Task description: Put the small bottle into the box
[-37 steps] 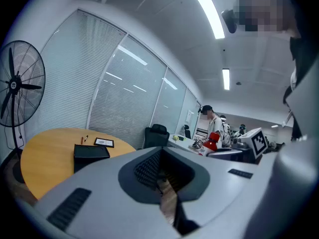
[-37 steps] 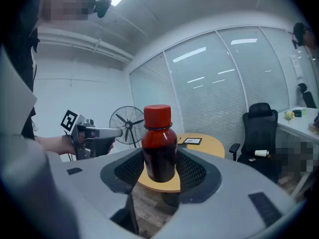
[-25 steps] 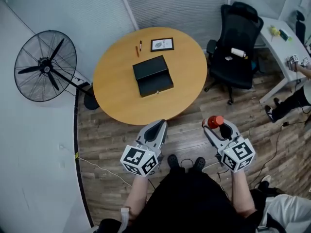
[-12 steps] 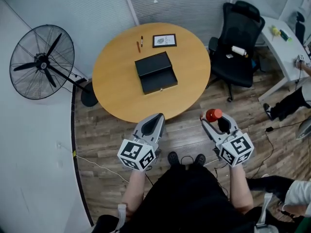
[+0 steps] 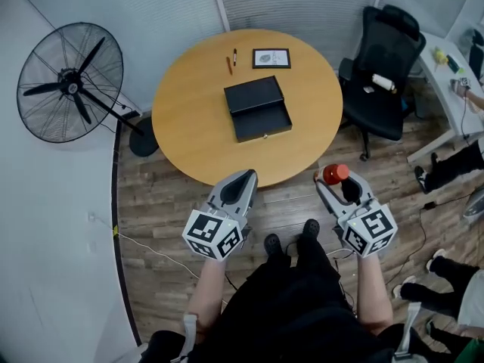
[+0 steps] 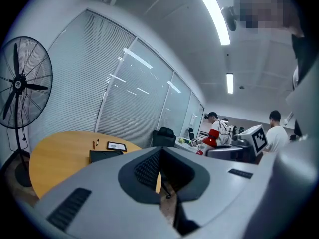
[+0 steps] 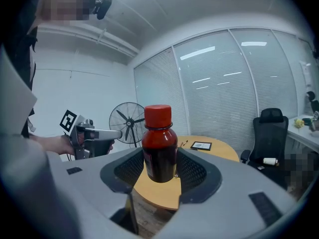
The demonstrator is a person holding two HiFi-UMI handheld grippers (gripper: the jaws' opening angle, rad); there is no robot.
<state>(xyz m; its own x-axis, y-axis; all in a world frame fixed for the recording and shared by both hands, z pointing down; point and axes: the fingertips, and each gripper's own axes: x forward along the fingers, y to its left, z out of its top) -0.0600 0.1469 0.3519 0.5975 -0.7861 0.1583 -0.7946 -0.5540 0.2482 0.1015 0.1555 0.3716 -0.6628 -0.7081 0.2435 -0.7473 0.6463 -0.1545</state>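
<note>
Grey left gripper point(image 5: 243, 178) hovers just off the table's point(image 5: 189, 119) near edge, its fingers pressed together on nothing. Black box point(image 5: 258, 109) lies open at the table's middle. Right gripper point(image 5: 338, 184), also off that near edge, pinches the red-capped small bottle point(image 5: 335, 174) upright.

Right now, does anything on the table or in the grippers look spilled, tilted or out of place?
Nothing stands out. The small bottle stands upright between the right gripper's jaws, red cap on, no spill. The black box lies open on the round table. The left gripper is shut and empty.
</note>
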